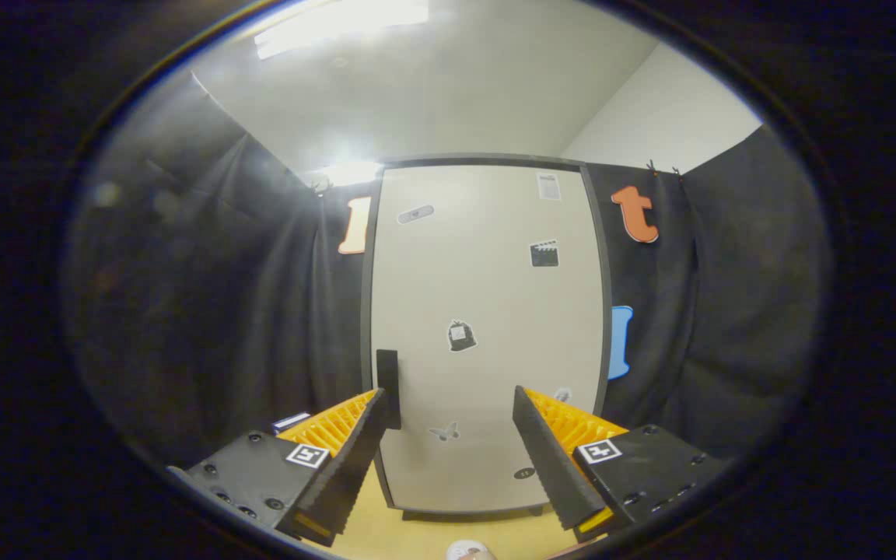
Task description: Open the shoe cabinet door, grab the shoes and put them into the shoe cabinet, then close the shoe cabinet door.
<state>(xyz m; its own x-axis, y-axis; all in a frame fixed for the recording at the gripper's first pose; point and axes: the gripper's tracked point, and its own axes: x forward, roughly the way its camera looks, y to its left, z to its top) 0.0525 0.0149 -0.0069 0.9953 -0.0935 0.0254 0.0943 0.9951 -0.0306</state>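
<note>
The shoe cabinet (487,311) stands straight ahead, tall and cream-white with a dark frame and several small stickers on its door. The door is shut. Its dark vertical handle (388,387) sits on the door's left edge, just beyond the tip of my left finger. My gripper (448,404) is open, its fingers spread wide with nothing between them, pointing at the lower half of the door. A small piece of a white shoe (470,551) shows on the floor below the fingers.
Black cloth walls close in on both sides of the cabinet. The floor (448,529) in front of the cabinet is light wood. A bright ceiling light (339,27) glares overhead, and a white wall rises behind the cloth on the right.
</note>
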